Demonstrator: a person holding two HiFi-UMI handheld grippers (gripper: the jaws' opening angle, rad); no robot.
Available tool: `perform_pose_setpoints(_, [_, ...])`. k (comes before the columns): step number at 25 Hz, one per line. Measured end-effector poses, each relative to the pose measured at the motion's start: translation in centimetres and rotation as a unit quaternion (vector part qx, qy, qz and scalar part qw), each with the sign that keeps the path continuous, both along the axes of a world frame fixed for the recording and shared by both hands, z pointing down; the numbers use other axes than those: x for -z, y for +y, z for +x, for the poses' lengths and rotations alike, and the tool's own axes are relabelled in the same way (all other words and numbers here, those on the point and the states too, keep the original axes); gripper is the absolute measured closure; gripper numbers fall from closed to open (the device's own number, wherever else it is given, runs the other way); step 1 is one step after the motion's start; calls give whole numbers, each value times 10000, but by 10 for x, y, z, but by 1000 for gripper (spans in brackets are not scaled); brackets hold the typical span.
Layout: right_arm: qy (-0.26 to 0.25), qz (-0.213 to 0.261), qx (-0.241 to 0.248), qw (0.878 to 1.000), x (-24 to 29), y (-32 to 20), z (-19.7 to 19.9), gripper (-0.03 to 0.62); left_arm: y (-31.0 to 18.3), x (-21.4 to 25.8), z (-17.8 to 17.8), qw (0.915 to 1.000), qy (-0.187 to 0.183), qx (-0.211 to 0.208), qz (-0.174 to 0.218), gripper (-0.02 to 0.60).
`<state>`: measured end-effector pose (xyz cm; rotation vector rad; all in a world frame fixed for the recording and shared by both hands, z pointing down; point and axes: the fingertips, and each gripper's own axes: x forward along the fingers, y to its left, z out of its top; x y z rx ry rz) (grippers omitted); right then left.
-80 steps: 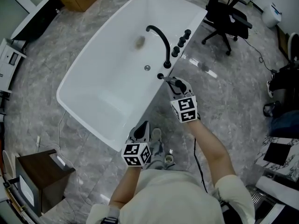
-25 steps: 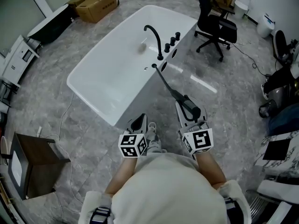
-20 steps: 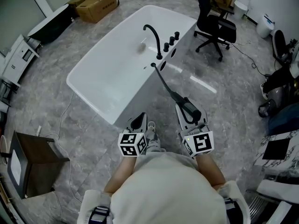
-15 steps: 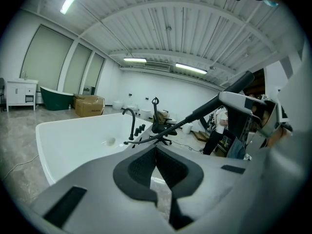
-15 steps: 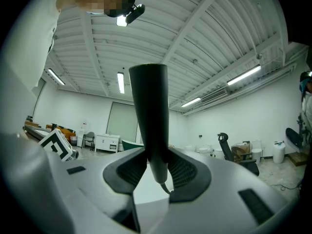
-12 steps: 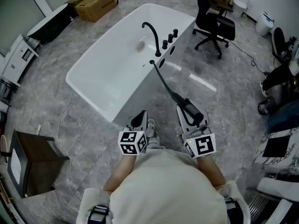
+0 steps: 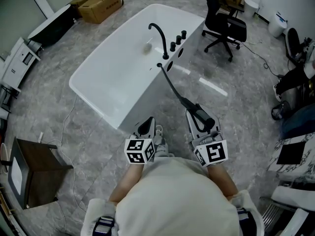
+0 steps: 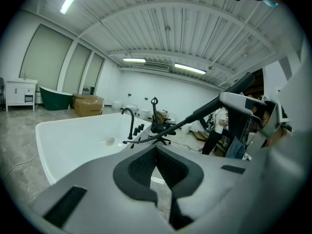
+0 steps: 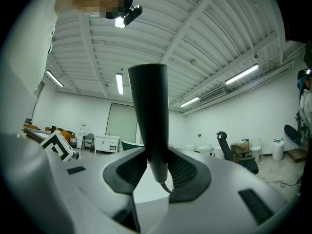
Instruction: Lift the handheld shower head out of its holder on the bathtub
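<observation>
Quick update: a few secs back my right gripper point(image 7: 199, 119) was up at the bathtub point(image 7: 98, 100) rim with the shower head point(image 7: 203, 116) sitting in its holder point(image 7: 159, 65). Now that hand's pulled back close to my body and the head came with it, clear of the tub, with the hose point(image 7: 172, 88) strung out between head and rim. So imo the lift-out is basically done. Over the last sec it's barely shifted. Right jaws are clamped on the handle, which stands upright between the pads in the right gripper view. Left gripper point(image 7: 146, 126) hangs beside it near my feet, jaws together, nothing in them. Hard to tell: the holder is tiny from the head cam, so idk if the hose snags there. I can't make out the spray face, and my torso blocks the floor below.
</observation>
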<state>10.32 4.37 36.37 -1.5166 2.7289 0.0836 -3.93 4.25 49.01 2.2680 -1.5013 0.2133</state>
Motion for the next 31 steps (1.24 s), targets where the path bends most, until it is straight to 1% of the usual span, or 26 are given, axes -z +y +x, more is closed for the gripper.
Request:
perform_pose_setpoints(7, [-78, -93, -131, 9998, -3, -4, 5, 450, -1, 0, 0, 10000, 8, 19, -23, 560])
perform_pose_setpoints(31, [-166, -118, -154, 9997, -3, -12, 3, 450, -5, -3, -5, 9999, 24, 72, -66, 561])
